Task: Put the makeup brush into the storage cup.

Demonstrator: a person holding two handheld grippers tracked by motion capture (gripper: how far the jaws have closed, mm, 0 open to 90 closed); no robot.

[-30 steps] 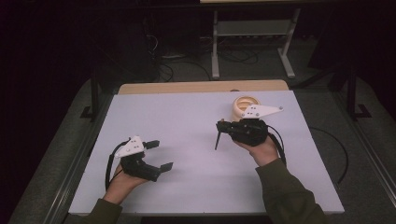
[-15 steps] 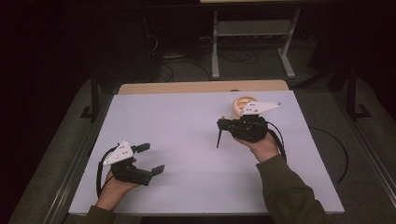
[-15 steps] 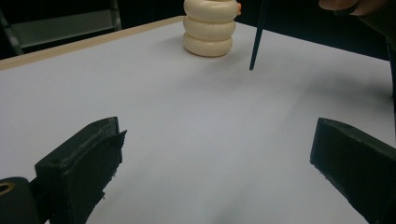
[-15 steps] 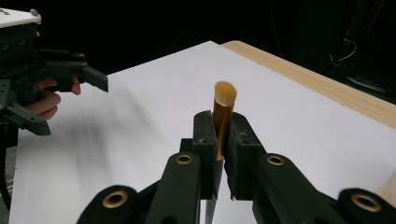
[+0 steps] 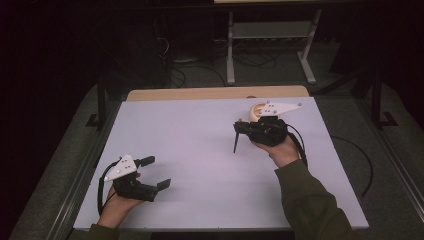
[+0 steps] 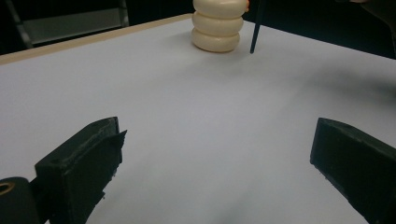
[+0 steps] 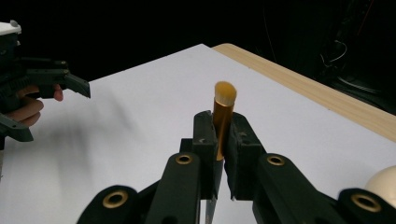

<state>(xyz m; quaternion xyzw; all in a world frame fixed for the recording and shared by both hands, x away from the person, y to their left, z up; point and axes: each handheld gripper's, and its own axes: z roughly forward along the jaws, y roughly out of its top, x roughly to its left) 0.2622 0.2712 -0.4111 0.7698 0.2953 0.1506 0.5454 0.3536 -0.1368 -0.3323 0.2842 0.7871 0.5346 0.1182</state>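
Brush (image 7: 223,116) | pinched upright in closed right claw (image 7: 219,133), tip above surface (image 5: 190,145) near cream holder (image 6: 218,25) | looks light, stiff, thin, probably slick: grip mid-handle | left claw (image 5: 152,172) wide open, empty

table (image 5: 200,150): white top, seen with a wooden strip (image 5: 215,93) along its 12 o'clock edge | cream holder (image 6: 218,25): three stacked rings, stood on the table toward 1 o'clock | metal stand (image 5: 270,35): seen on the dark floor beyond the table at 12 o'clock | cables (image 5: 190,75): laid on the floor at 11 o'clock
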